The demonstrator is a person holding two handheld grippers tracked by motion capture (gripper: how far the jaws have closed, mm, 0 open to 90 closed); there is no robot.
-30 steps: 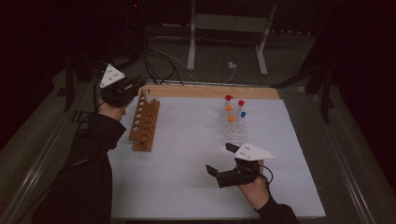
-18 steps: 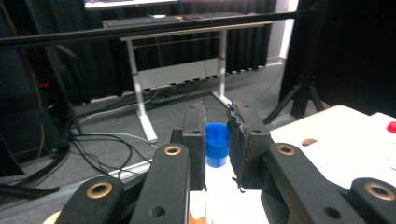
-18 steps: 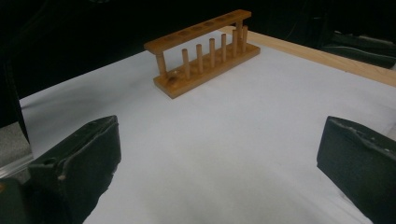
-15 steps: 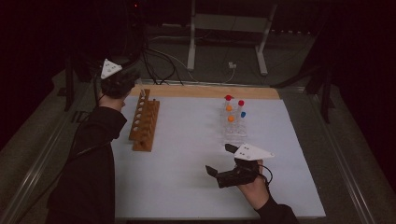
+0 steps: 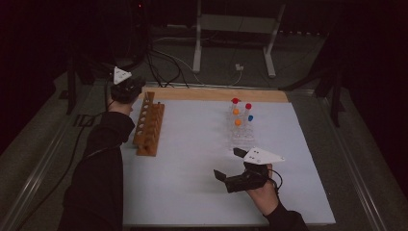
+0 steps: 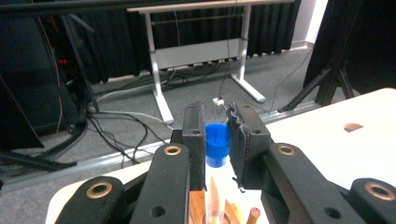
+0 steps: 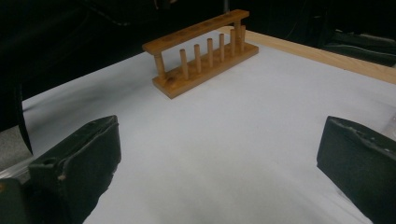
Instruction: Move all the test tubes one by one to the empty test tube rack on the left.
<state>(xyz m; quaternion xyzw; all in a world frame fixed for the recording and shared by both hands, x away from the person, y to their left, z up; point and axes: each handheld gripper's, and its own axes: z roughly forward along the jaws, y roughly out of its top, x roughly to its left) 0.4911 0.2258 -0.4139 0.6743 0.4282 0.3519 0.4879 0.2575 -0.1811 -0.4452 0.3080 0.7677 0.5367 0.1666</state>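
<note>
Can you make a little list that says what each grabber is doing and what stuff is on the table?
left gripper: shut on the blue-capped tube, at the far end of the wooden rack
right gripper: open, holds nothing, low over the white table
wooden rack: row of round holes, left side of the table
clear rack: right of middle, holds tubes with red, orange and blue caps
work in hand: tube over the wooden rack's end hole, not let go

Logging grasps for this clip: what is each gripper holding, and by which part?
The left gripper clamps a clear tube with a blue cap, jaws on the cap, above the wooden rack. The right gripper is open, holding nothing.
</note>
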